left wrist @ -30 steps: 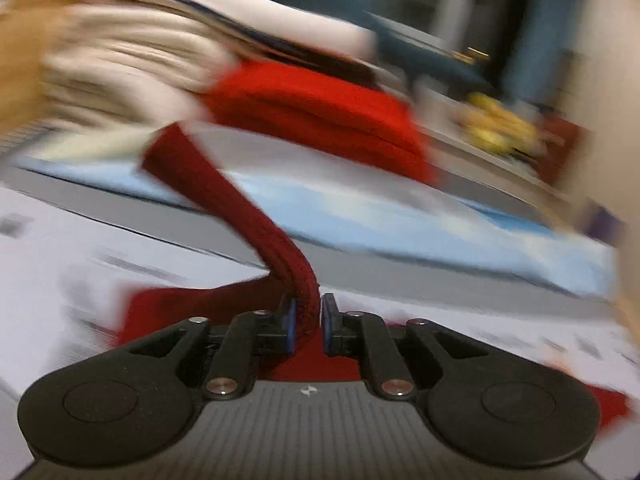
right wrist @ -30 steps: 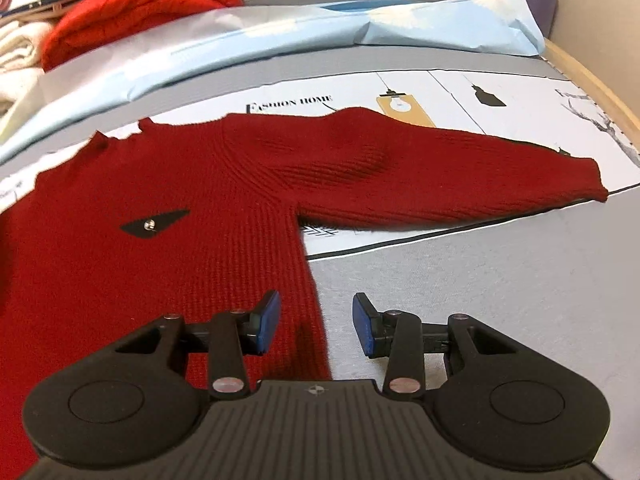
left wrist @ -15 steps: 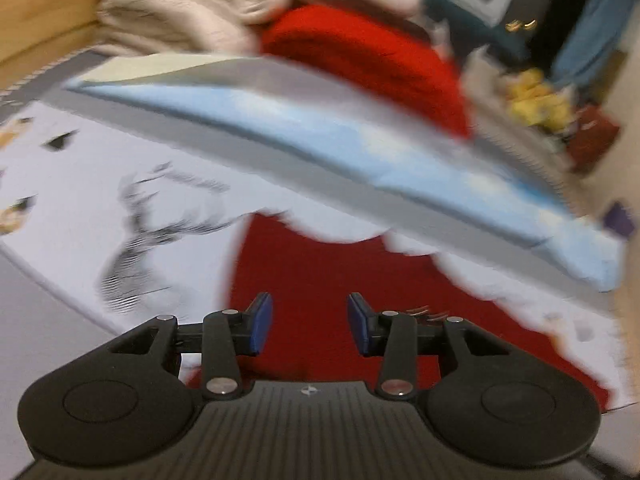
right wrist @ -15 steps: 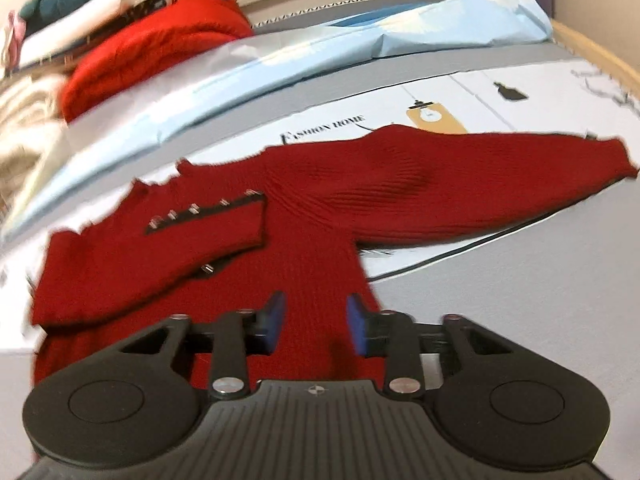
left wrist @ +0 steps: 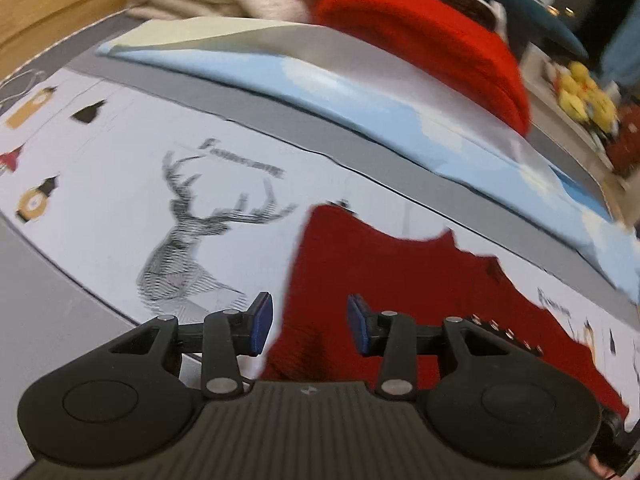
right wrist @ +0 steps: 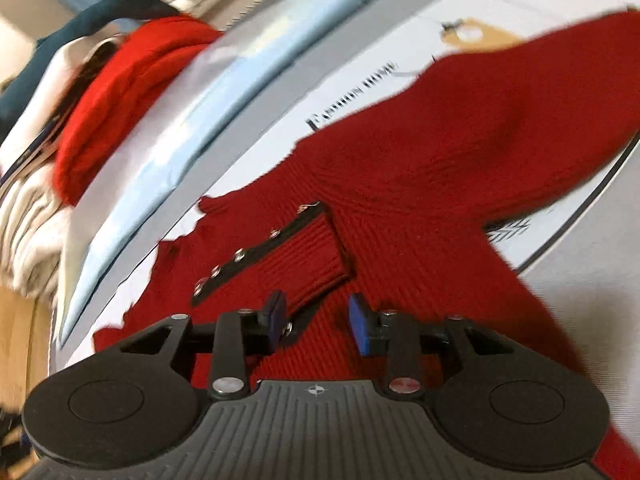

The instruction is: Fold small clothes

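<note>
On the printed mat (left wrist: 100, 184) lies the dark red sweater (right wrist: 420, 168), one cuffed sleeve (right wrist: 288, 256) folded across its chest. Left gripper (left wrist: 308, 322) spread, empty; right gripper (right wrist: 316, 318) just reopened, empty above the knit. Risk: snagging that loose sleeve would undo the fold.

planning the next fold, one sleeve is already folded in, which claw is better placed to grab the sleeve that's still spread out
Right. The right claw hangs open over the dark red sweater, and the outstretched sleeve shows only in its view. The left claw faces the other edge.
</note>
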### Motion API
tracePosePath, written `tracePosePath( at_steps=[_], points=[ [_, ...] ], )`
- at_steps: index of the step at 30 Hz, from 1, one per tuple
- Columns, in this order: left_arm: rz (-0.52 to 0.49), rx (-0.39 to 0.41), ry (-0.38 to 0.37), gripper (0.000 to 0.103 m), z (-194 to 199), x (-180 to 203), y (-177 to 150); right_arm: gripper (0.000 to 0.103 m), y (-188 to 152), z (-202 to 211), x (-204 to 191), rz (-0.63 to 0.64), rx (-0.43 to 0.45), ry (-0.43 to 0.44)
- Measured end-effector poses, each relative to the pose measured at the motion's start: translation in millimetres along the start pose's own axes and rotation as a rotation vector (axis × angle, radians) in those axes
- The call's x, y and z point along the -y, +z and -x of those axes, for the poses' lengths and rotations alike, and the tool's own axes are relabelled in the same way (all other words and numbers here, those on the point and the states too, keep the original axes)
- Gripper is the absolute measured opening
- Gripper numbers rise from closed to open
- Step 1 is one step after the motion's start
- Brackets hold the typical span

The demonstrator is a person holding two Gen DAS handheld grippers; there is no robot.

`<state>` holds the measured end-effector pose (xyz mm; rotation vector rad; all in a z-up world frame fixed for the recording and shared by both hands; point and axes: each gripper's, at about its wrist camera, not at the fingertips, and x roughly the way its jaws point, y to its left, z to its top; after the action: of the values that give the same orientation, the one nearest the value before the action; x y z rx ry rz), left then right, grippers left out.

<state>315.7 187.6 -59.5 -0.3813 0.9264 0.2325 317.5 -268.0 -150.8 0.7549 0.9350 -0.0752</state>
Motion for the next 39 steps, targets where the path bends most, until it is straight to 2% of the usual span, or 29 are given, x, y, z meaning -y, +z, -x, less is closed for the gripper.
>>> tracePosePath(
  at_steps=[4, 5, 6, 7, 8, 11, 13, 14, 15, 16, 18, 19, 20, 22, 23, 24, 25, 27, 28, 29, 31, 33, 36, 39],
  points=[
    [0.026, -0.005, 0.026, 0.045, -1.4, -15.7, 8.9, 0.037, 0.4, -28.0, 0.0, -0.075, 0.016, -0.024],
    [0.018, -0.01, 0.029, 0.045, -3.9, -16.5, 9.7, 0.032, 0.3, -31.7, 0.2, -0.084, 0.023, -0.035],
    [0.008, -0.017, 0.031, 0.045, -5.3, -16.0, 9.8, 0.013, -0.2, -32.9, 0.2, -0.086, 0.046, -0.04],
    [0.0, -0.025, 0.032, 0.045, -8.0, -15.4, 9.5, 0.008, -0.2, -31.6, -0.1, -0.078, 0.073, -0.046],
    [-0.005, -0.032, 0.03, 0.045, -10.3, -14.7, 9.1, 0.007, 0.8, -27.7, -1.0, -0.069, 0.099, -0.042],
    [-0.014, -0.045, 0.023, 0.045, -18.1, -11.2, 5.7, 0.006, 6.5, 1.5, -13.0, -0.04, 0.258, 0.002],
    [-0.017, -0.063, 0.015, 0.045, -25.0, -7.8, 1.4, 0.006, 7.8, 26.9, -24.9, 0.025, 0.39, -0.01],
    [-0.02, -0.075, 0.006, 0.045, -28.4, -5.1, -1.0, 0.006, 9.0, 31.5, -25.7, 0.043, 0.406, -0.05],
    [-0.028, -0.083, -0.001, 0.045, -31.3, -2.0, -3.7, 0.007, 10.1, 29.0, -24.3, 0.058, 0.383, -0.115],
    [-0.037, -0.089, -0.003, 0.045, -34.4, 1.1, -6.8, 0.009, 10.9, 18.9, -18.9, 0.07, 0.319, -0.207],
    [-0.058, -0.099, 0.002, 0.045, -40.5, 7.9, -13.3, 0.012, 8.7, 6.4, 5.9, -0.035, 0.227, -0.282],
    [-0.068, -0.105, -0.002, 0.045, -44.0, 11.3, -16.8, 0.012, 7.7, 7.9, 14.0, -0.09, 0.22, -0.301],
    [-0.075, -0.11, -0.007, 0.045, -46.9, 14.4, -19.8, 0.012, 6.6, 13.1, 17.7, -0.121, 0.237, -0.301],
    [-0.091, -0.133, -0.014, 0.044, -56.8, 19.8, -27.3, 0.012, 4.3, 23.4, 10.2, -0.088, 0.288, -0.269],
    [-0.087, -0.141, -0.012, 0.044, -61.7, 21.0, -30.6, 0.012, 3.0, 28.0, 4.0, -0.056, 0.312, -0.225],
    [-0.078, -0.148, -0.008, 0.041, -67.9, 21.6, -35.3, 0.016, 2.5, 29.7, 0.3, -0.035, 0.32, -0.181],
    [-0.076, -0.16, -0.007, 0.039, -74.1, 21.7, -39.9, 0.027, 3.0, 27.7, -1.4, -0.017, 0.303, -0.13],
    [-0.063, -0.227, 0.002, 0.037, -91.3, 19.9, -51.3, 0.037, 5.3, 9.1, 3.2, -0.01, 0.172, -0.075],
    [-0.047, -0.246, 0.011, 0.037, -96.7, 17.4, -55.6, 0.036, 4.5, -4.7, 8.3, -0.007, 0.073, -0.106],
    [-0.04, -0.241, 0.017, 0.037, -97.2, 16.8, -56.4, 0.033, 1.9, -10.4, 14.5, -0.021, 0.033, -0.146],
    [-0.052, -0.23, 0.033, 0.037, -91.3, 22.2, -53.5, 0.034, -2.5, -7.2, 17.1, -0.035, 0.049, -0.138],
    [-0.075, -0.189, 0.028, 0.037, -79.7, 31.5, -50.2, 0.037, -1.4, -1.6, 4.7, 0.006, 0.048, -0.15],
    [-0.124, -0.141, 0.009, 0.038, -63.0, 50.7, -49.0, 0.037, 4.4, 7.0, -13.5, 0.09, 0.044, -0.175],
    [-0.171, -0.126, -0.022, 0.041, -52.8, 69.4, -54.0, 0.038, 2.9, 21.8, -28.7, 0.193, 0.049, -0.21]
  ],
)
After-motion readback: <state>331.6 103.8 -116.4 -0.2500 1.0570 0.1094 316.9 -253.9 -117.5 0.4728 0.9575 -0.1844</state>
